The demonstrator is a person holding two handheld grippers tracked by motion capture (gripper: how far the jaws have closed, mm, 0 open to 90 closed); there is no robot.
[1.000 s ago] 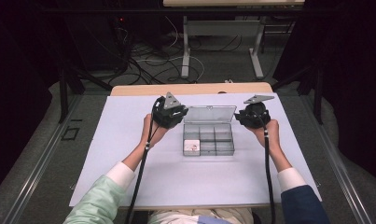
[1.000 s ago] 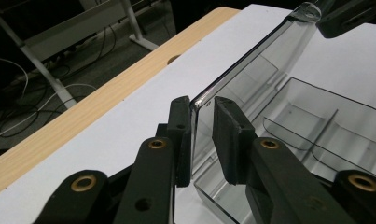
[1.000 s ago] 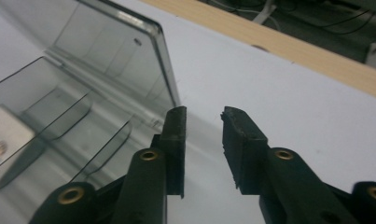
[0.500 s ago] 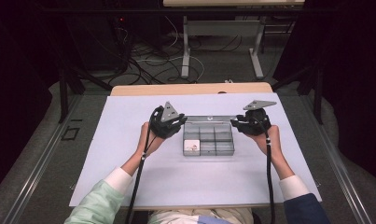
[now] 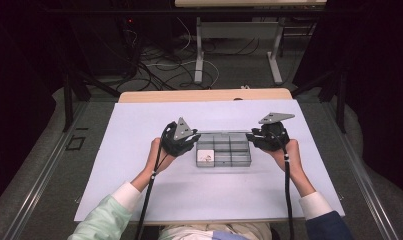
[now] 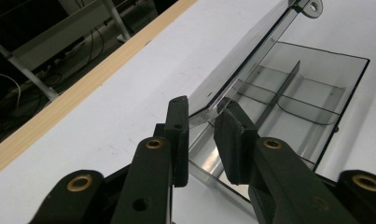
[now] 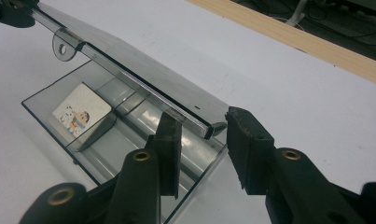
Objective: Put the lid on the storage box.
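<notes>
Grippers flank a clear plastic compartment box (image 5: pixel 224 152) that sits near the middle of the white surface (image 5: pixel 129 150), one at each end of its lid. In the high view the left gripper (image 5: pixel 191 141) is at the box's left end and the right gripper (image 5: pixel 253 138) at its right end, each held by a hand whose forearm comes in from the bottom edge.

In the left gripper view, the left gripper (image 6: pixel 202 140) has its jaws set narrowly apart, and the corner of the transparent lid (image 6: pixel 251 56) lies between them. The lid stands tilted above the tray, hinged along its far side, with a small hanging tab at its far end. Whether the pads actually press the lid corner cannot be told; a thin gap shows beside the left pad. These jaws have just been opening slightly.

In the right gripper view, the right gripper (image 7: pixel 202 140) is open a little wider, the front edge of the lid (image 7: pixel 143 88) ending between its jaws without touching either pad. Below the lid, a small card with a cartoon figure (image 7: pixel 81 111) lies in a compartment at the far end of the tray.
</notes>
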